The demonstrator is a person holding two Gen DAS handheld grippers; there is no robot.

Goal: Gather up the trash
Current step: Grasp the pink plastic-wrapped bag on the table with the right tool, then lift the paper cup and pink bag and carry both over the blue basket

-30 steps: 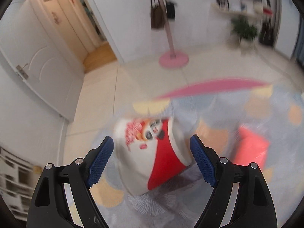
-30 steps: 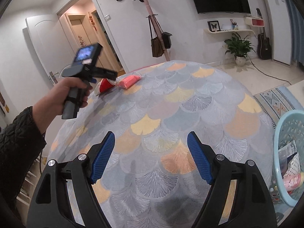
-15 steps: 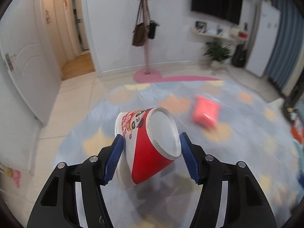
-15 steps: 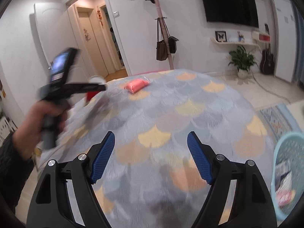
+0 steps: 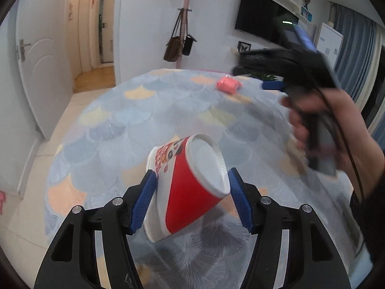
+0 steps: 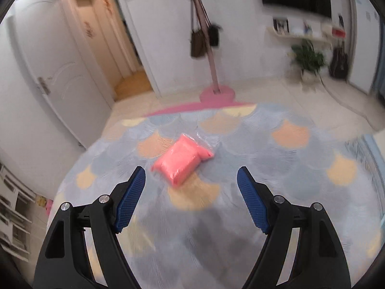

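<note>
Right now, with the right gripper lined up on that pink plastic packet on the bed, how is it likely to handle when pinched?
The pink packet looks soft and pillowy, so it will probably squash rather than resist. Its clear film edge suggests a slick wrapper that may slip between the right gripper pads. It lies flat on the bedspread, so rolling seems unlikely.
</note>
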